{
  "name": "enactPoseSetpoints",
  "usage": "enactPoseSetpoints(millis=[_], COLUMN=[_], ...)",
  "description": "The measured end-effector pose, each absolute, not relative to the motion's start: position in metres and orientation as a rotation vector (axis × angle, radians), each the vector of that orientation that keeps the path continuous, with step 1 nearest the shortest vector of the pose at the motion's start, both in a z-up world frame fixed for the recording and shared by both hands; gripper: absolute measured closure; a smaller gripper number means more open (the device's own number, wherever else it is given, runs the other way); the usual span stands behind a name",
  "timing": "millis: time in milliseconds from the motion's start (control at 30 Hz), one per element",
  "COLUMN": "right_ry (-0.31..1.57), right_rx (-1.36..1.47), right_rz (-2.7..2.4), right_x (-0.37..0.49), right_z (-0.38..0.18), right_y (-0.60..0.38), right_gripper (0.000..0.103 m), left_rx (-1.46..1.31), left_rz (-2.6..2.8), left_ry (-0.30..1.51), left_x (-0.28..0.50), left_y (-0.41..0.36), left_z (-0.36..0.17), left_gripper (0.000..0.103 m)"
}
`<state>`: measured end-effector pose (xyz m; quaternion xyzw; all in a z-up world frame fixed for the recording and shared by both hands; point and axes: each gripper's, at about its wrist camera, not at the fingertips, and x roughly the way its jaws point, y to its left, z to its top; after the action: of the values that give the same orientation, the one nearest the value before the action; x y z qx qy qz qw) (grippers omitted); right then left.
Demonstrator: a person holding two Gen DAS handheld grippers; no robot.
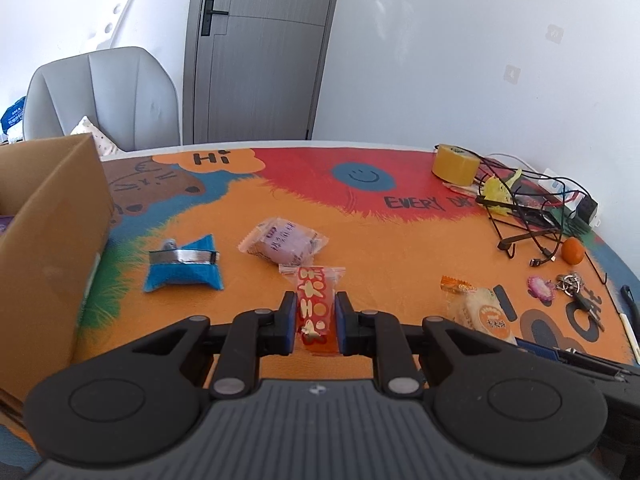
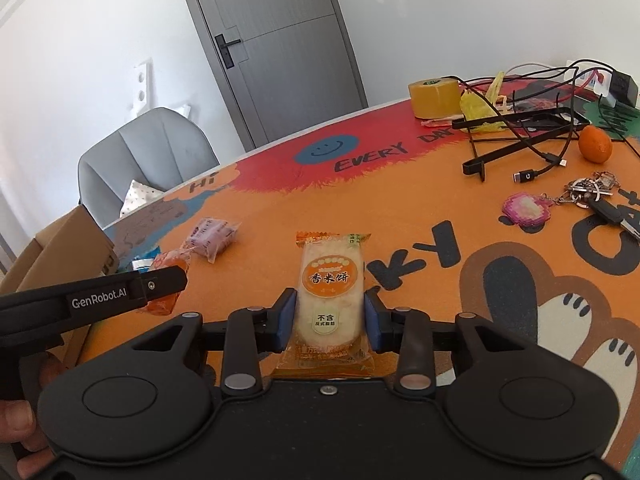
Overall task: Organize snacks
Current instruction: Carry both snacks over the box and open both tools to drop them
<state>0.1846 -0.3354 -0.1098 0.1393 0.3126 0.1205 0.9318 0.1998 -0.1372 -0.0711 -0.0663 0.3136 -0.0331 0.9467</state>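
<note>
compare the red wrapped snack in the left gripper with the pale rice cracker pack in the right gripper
The red wrapped snack is narrow, with gold print on clear red film; the pale rice cracker pack is wider, with an orange round label. So the left gripper is closed tighter than the right gripper. Both snacks are sealed single packs, clamped lengthwise between blue pads.

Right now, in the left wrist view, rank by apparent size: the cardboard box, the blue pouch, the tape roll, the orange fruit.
Largest to smallest:
1. cardboard box, though it sits nearest the camera
2. blue pouch
3. tape roll
4. orange fruit
</note>
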Motion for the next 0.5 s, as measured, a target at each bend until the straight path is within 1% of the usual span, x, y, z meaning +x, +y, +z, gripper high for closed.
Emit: enactPoseSetpoints(millis=[500], right_ry=[0.546], right_rx=[0.267], right_rz=[0.368], right_x=[0.167], right_z=[-0.058], right_y=[-0.285], right_gripper=[0.066], left_rx=[-0.191], left_rz=[-0.027], left_ry=[0.526], left_x=[0.157], left_y=[-0.083], left_z=[-0.021], left_gripper=[0.085])
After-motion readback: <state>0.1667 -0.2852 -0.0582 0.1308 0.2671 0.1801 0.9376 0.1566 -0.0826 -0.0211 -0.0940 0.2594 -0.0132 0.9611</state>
